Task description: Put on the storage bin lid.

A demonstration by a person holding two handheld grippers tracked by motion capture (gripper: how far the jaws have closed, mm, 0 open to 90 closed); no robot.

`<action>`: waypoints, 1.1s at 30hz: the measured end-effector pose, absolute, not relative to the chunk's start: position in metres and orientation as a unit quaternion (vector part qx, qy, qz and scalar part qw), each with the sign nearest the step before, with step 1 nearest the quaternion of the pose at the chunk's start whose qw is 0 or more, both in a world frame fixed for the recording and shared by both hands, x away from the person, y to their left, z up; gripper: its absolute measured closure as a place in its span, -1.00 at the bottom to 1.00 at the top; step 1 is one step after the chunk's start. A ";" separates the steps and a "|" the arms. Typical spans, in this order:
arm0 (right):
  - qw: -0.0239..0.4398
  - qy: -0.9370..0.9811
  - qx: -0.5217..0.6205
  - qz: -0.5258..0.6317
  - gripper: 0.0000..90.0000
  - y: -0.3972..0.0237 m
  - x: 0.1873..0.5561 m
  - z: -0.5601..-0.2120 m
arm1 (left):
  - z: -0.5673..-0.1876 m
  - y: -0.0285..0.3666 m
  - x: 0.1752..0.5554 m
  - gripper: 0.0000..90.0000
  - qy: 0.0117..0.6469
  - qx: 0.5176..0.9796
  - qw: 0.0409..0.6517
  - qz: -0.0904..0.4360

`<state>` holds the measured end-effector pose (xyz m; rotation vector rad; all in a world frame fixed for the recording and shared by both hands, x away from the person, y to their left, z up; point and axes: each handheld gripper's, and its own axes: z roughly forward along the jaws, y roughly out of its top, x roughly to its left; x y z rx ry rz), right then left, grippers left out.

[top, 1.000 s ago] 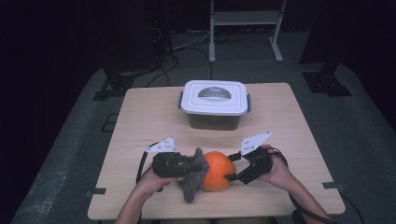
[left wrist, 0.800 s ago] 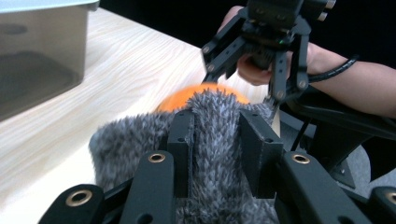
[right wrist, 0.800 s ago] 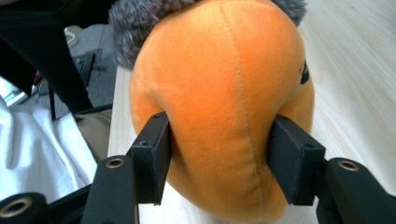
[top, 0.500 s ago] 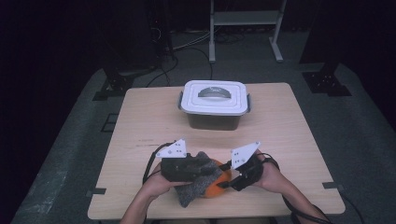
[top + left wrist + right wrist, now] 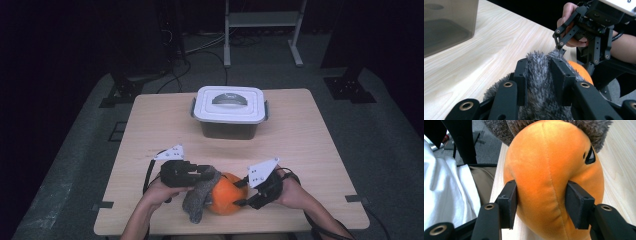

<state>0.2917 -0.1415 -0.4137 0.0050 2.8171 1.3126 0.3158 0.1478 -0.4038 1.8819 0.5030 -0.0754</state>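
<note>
A round orange plush toy [image 5: 226, 194] with a grey furry tuft [image 5: 200, 197] lies near the table's front edge. My left gripper [image 5: 209, 172] comes in from the left and is shut on the grey fur [image 5: 539, 82], which bulges between its pads [image 5: 522, 75]. My right gripper [image 5: 240, 192] reaches in from the right. Its jaws have just been closing with the orange body [image 5: 549, 165] between them. Both pads [image 5: 507, 200] now dent the plush's sides. A black eye mark shows on the plush in the right gripper view.
A grey storage box with a white handled lid [image 5: 229, 110] stands at the back middle of the wooden table [image 5: 310, 140]; its smoky wall [image 5: 446, 25] is close on the left in the left gripper view. The table's front edge lies just below the plush.
The right gripper has come in toward the plush and its jaws have narrowed onto the orange body. The left gripper swung right with the fur, then back left.
</note>
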 end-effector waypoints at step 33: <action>-0.005 0.886 0.111 0.450 0.09 -0.162 0.318 -0.416 | -0.404 0.149 0.311 0.63 0.200 0.810 0.551 -0.007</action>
